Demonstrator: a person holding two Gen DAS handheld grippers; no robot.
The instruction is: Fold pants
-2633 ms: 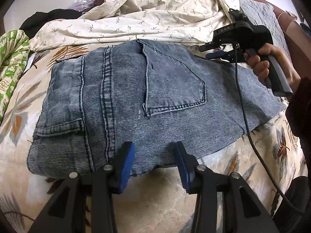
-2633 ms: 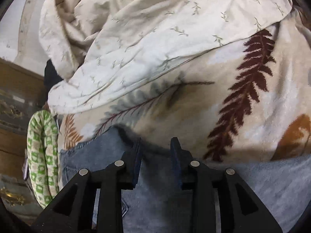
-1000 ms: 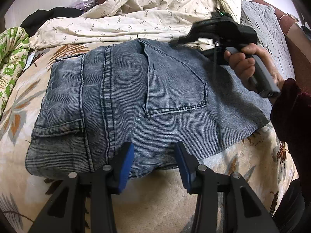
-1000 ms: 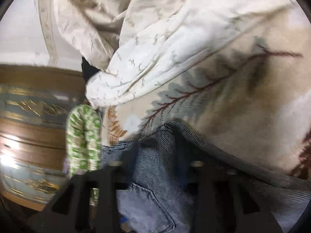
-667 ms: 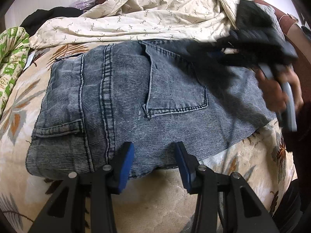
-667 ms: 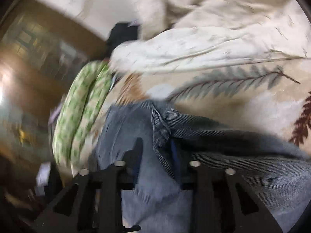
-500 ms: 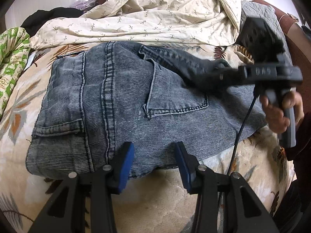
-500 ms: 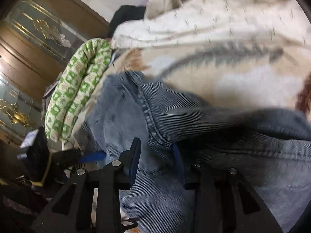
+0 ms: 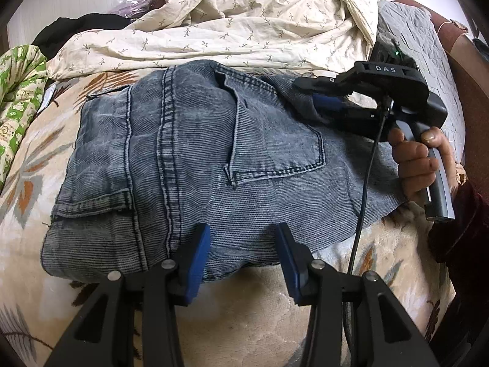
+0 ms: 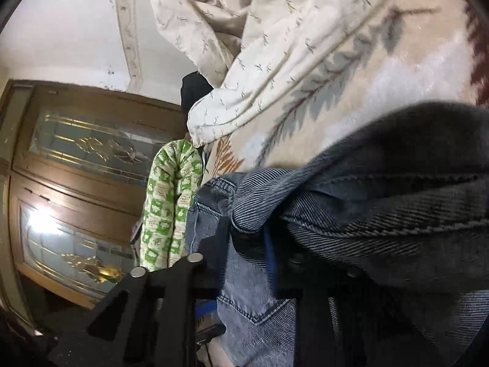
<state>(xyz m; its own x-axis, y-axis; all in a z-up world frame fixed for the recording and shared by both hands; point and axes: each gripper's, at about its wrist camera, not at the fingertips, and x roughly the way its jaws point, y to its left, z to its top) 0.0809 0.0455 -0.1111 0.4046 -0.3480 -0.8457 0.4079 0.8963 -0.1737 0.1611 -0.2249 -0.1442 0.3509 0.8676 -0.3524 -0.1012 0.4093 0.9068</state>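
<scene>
The left gripper points steeply downward, its blue-padded jaws standing apart with nothing between them. The right gripper, held by a hand wrapped around its handle, lies nearly level; its jaws have just been closing and now pinch a fold of the pants.

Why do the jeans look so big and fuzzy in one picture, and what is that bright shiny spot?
Right wrist view: the jeans bunch right against the lens, dark and blurry; light glares off the cabinet glass. Left wrist view: evenly lit and sharp, edges bent by the fisheye.
</scene>
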